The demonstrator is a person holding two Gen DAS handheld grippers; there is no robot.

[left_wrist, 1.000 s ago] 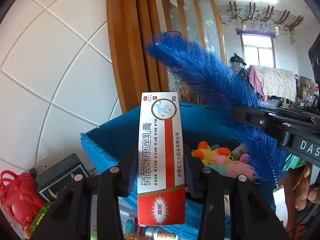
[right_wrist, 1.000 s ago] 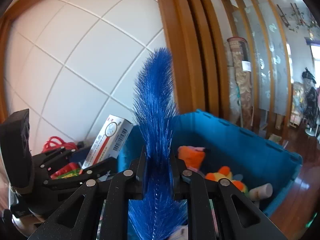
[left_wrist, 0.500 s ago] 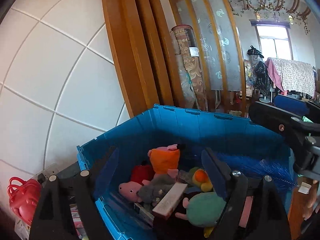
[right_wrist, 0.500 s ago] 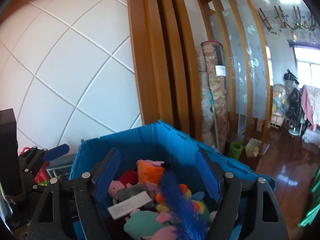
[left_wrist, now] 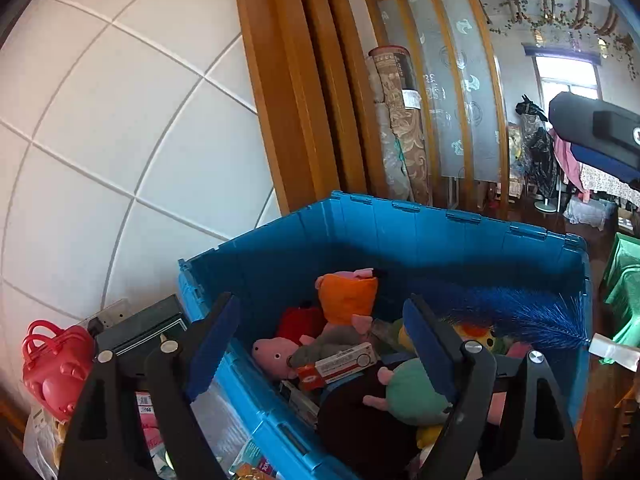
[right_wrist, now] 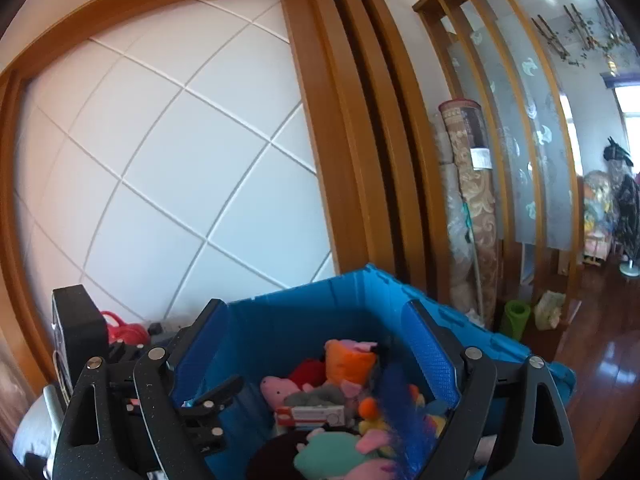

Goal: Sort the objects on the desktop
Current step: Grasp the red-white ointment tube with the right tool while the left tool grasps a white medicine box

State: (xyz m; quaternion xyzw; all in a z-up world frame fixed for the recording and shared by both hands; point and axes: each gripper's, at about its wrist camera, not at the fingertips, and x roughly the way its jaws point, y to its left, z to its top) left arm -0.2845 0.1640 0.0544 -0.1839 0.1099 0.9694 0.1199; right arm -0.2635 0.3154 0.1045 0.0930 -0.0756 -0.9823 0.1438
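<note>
A blue storage bin (left_wrist: 440, 240) holds several plush toys, among them a pink pig (left_wrist: 276, 354) and an orange one (left_wrist: 348, 300). A red-and-white medicine box (left_wrist: 340, 366) lies flat on the toys. A blue feather brush (left_wrist: 520, 312) rests along the bin's right side. My left gripper (left_wrist: 320, 304) hangs open over the bin's near left rim, holding nothing. My right gripper (right_wrist: 314, 306) is above the same bin (right_wrist: 300, 320), its jaws opening with nothing between them. Below it lie the medicine box (right_wrist: 312, 414) and the feather brush (right_wrist: 400, 420).
Left of the bin sit a red toy bag (left_wrist: 56, 368) and a dark box (left_wrist: 140, 328) against a white tiled wall. Behind the bin stand a wooden door frame and a rolled carpet (left_wrist: 396, 120). A green rolled mat (right_wrist: 518, 318) stands on the wooden floor.
The left gripper let go of the medicine box and the right let go of the feather brush. Both now lie in the bin. Both grippers went from shut to wide open.
</note>
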